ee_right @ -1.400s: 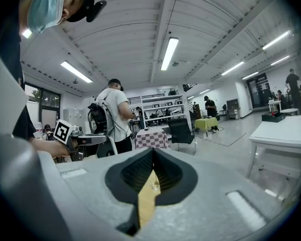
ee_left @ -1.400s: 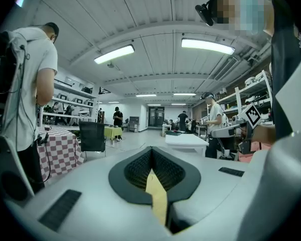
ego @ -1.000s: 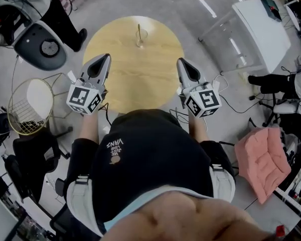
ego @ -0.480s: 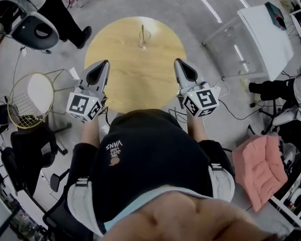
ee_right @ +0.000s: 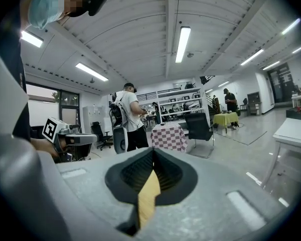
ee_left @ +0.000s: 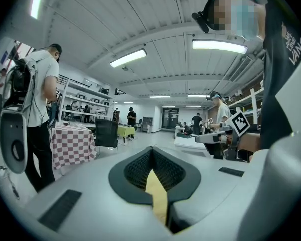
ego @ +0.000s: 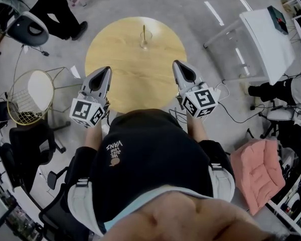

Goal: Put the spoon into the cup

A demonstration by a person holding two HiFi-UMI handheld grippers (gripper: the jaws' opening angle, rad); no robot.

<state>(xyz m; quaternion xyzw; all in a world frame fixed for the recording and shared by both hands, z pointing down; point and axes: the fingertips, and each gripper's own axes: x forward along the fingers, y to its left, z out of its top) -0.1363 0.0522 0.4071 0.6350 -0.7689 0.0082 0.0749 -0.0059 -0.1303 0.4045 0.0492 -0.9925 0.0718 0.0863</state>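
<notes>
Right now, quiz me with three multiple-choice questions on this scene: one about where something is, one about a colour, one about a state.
1. Where is the cup?
A) Near the far edge of the round table
B) On the floor under the table
C) Between the left tongs

2. What colour is the cushion at the right?
A) Green
B) Pink
C) Black

3. How do the left tongs and the right tongs stand?
A) Both wide open
B) Left shut on the spoon
C) Both shut, with nothing in them

Answers:
1. A: the head view shows the cup on the wooden top, far from the person, with the spoon standing in it.
2. B: the cushion is plainly pink.
3. C: each gripper view shows its jaws together with nothing between them.
</notes>
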